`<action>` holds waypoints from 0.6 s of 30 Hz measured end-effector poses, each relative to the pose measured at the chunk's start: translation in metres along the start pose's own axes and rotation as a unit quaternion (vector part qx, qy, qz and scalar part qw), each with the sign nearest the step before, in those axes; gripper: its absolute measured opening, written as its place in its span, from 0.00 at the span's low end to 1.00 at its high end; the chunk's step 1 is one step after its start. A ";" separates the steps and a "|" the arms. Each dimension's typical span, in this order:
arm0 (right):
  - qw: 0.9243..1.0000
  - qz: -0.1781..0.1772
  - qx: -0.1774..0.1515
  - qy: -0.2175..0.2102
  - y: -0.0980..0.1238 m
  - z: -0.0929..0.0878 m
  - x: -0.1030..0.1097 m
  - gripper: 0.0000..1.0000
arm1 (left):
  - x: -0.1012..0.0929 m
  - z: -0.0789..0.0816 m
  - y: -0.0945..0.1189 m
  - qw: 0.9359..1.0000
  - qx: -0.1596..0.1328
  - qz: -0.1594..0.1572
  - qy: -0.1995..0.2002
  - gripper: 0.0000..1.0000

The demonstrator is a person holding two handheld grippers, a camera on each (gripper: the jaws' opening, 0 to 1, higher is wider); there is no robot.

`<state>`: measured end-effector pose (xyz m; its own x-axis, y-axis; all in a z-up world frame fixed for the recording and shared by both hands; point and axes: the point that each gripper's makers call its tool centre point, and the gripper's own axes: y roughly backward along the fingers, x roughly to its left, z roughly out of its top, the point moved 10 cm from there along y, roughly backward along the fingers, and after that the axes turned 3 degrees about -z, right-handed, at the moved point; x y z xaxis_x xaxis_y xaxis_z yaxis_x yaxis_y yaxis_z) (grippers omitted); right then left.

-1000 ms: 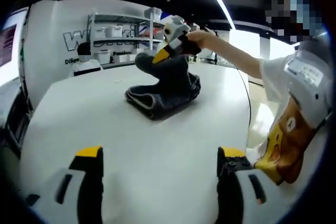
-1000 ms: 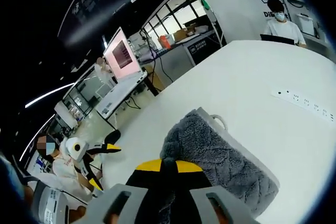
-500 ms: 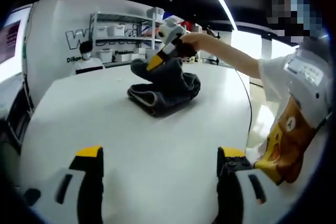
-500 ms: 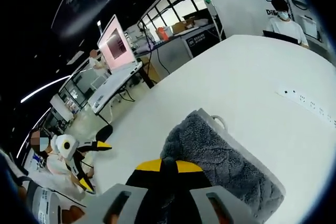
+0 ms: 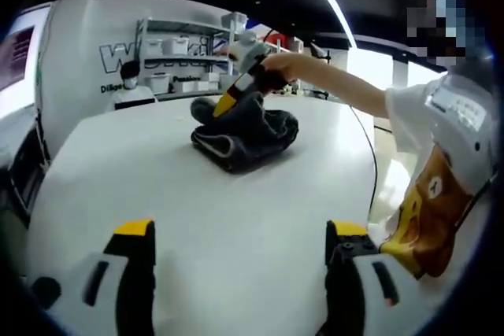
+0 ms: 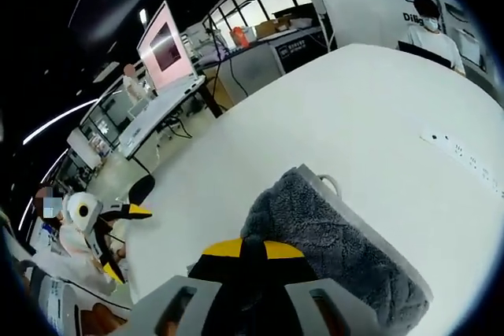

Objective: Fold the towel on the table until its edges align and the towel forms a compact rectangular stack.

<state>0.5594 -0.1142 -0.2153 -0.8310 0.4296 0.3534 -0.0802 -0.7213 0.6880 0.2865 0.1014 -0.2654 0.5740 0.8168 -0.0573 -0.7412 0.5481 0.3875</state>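
White table: a broad round-cornered top carrying the work. Grey towel: a bunched, part-folded heap lying well out from the near edge, its layers uneven; in the right gripper view its pile and pale hem run away from the jaws. Right gripper: jaws pressed together on a raised fold of the towel. Left gripper: jaws spread wide and empty, held low over bare table, well apart from the towel. To fold well, the pinched layer is best carried flat across and set down hem on hem, with the free gripper pinning the stack. Power strip: lies beyond. Wall lettering: starts with "W"; the rest is illegible.
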 end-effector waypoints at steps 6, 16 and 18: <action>1.000 0.002 0.008 0.002 -0.008 -0.003 0.001 0.07 | 0.000 0.000 0.002 1.000 -0.002 0.003 0.003 0.94; 1.000 0.003 0.017 0.006 -0.016 -0.006 0.004 0.07 | 0.001 -0.002 0.002 1.000 -0.002 0.004 0.007 0.94; 1.000 0.002 0.018 0.009 -0.016 -0.006 0.005 0.07 | 0.001 -0.002 0.002 1.000 -0.002 0.005 0.008 0.93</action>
<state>0.5536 -0.1038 -0.2285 -0.8411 0.4170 0.3445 -0.0579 -0.7026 0.7092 0.2852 0.1039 -0.2666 0.5607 0.8252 -0.0676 -0.7486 0.5402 0.3845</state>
